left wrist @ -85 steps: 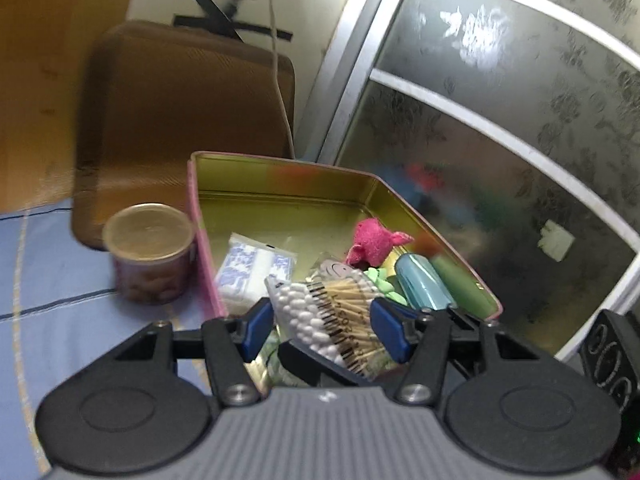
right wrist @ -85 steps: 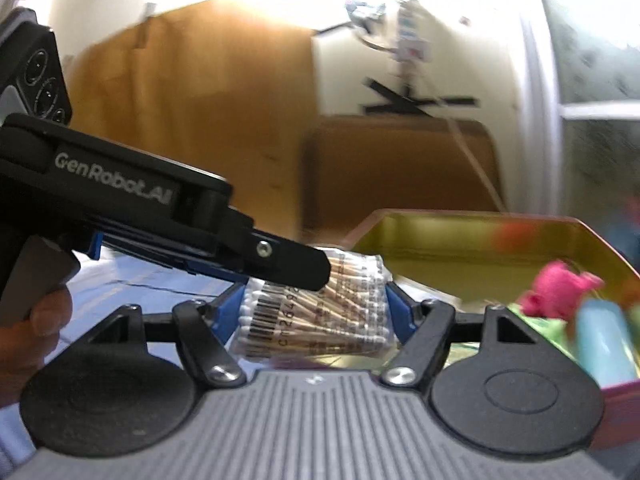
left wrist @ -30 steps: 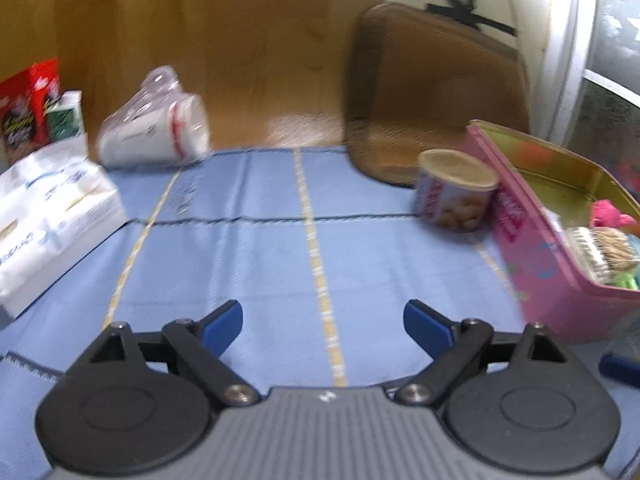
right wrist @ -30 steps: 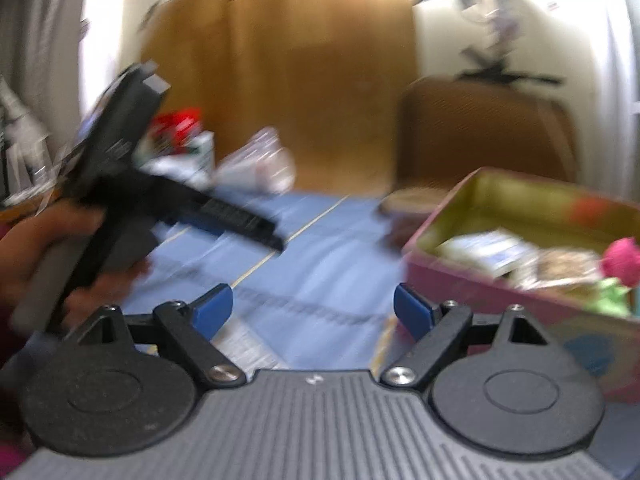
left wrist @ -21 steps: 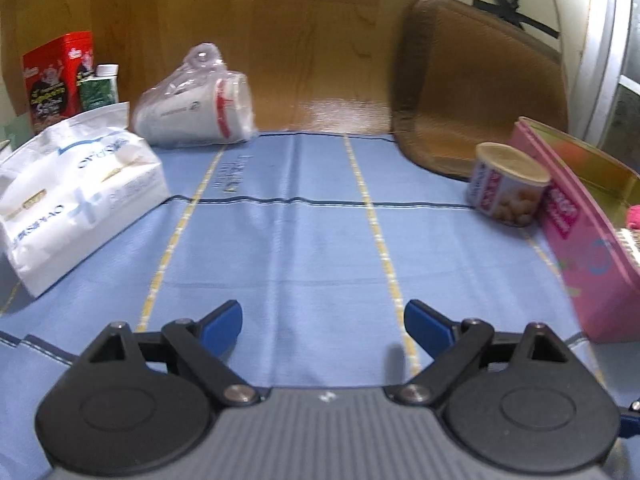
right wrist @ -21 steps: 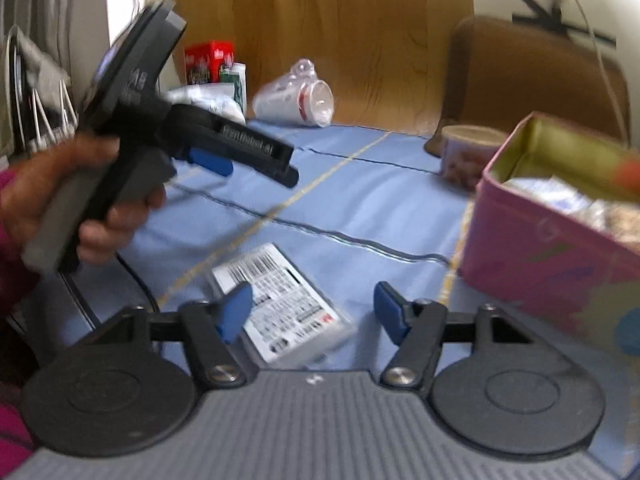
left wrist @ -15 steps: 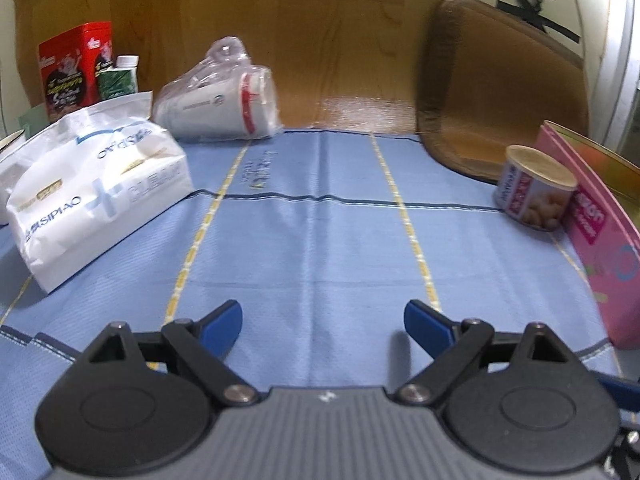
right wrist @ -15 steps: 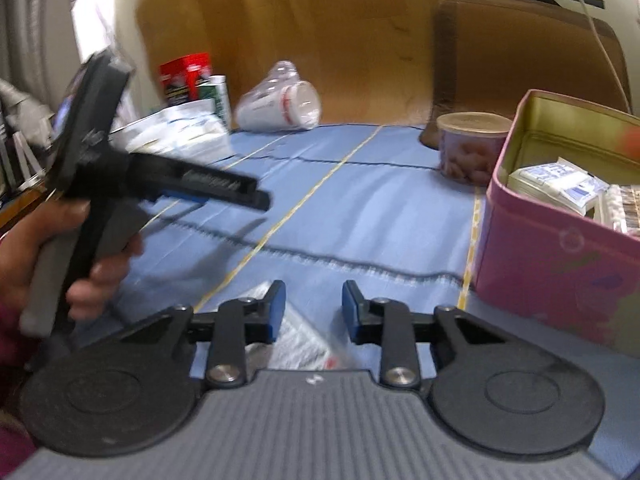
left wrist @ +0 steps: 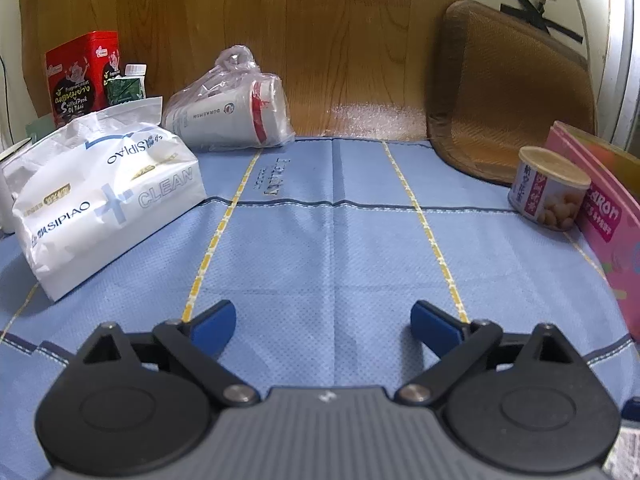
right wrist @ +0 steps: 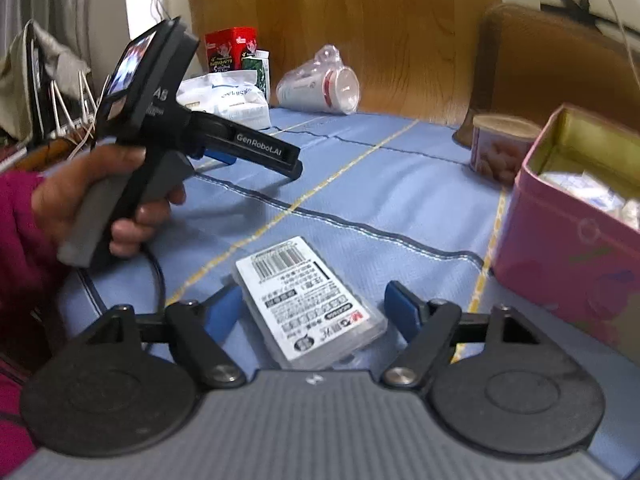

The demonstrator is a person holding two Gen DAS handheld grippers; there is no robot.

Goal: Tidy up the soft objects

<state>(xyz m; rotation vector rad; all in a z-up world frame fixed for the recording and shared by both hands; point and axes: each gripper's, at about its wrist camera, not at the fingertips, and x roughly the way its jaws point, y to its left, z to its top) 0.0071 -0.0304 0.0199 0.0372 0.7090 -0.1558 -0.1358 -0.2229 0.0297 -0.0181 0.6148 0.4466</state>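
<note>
A flat clear packet (right wrist: 308,300) with a white barcode label lies on the blue cloth (right wrist: 360,184), between the fingers of my right gripper (right wrist: 312,308). Its jaws are opening and the pads stand just off the packet's sides. To the right stands the open pink tin (right wrist: 560,248), with small white packets inside. My left gripper (left wrist: 322,320) hovers over bare cloth, jaws opening wide with nothing between them. In the right wrist view a hand (right wrist: 100,192) in a magenta sleeve holds that left gripper at the left.
A white tissue pack (left wrist: 104,200), bagged paper cups (left wrist: 232,112) and a red tin (left wrist: 80,80) sit at the back left. A small can (left wrist: 548,192) stands by the pink tin (left wrist: 600,220). A brown mat (left wrist: 508,92) leans on the wall.
Both grippers left the tin, where the cotton swab pack now lies, and swung left over the cloth. The right jaws narrowed, then spread again around the labelled packet. The left jaws widened.
</note>
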